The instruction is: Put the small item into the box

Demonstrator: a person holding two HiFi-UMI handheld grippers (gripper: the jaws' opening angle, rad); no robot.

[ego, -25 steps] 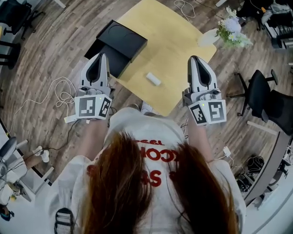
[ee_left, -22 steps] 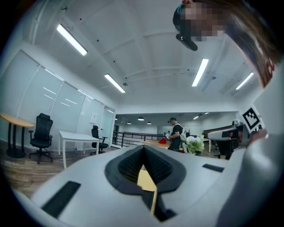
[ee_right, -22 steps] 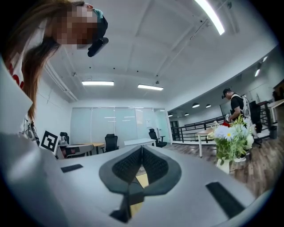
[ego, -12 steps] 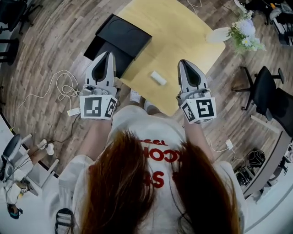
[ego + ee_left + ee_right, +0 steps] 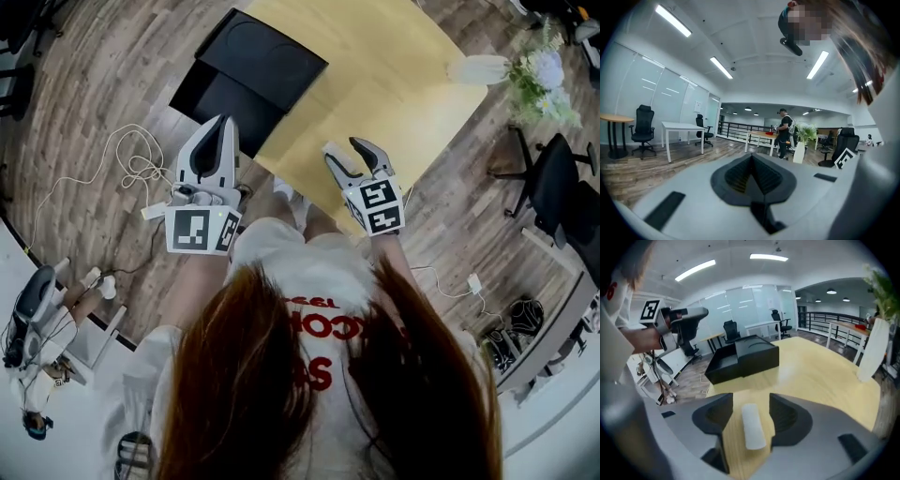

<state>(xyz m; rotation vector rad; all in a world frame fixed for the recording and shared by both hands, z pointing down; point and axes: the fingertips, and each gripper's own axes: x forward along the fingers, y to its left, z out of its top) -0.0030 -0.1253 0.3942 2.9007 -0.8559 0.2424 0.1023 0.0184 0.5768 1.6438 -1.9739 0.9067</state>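
Observation:
A small white block [image 5: 753, 425] lies on the yellow table [image 5: 394, 84], between the jaws of my right gripper [image 5: 750, 398]. Those jaws are opening and their pads stand clear of the block on both sides. In the head view the right gripper [image 5: 345, 148] hangs over the table's near edge and hides the block. The black box [image 5: 246, 77], its lid propped beside its base, sits at the table's left corner, and shows ahead to the left in the right gripper view [image 5: 740, 359]. My left gripper [image 5: 222, 122] is shut and empty, off the table's left edge, just short of the box.
A white vase with flowers [image 5: 525, 70] stands at the table's far right. A black office chair [image 5: 555, 178] is on the floor to the right. Cables [image 5: 131, 173] lie on the wooden floor to the left. A person [image 5: 786, 132] stands by a distant desk.
My right gripper has moved left and forward over the white block and its jaws have spread apart. The left gripper has barely moved and stays shut.

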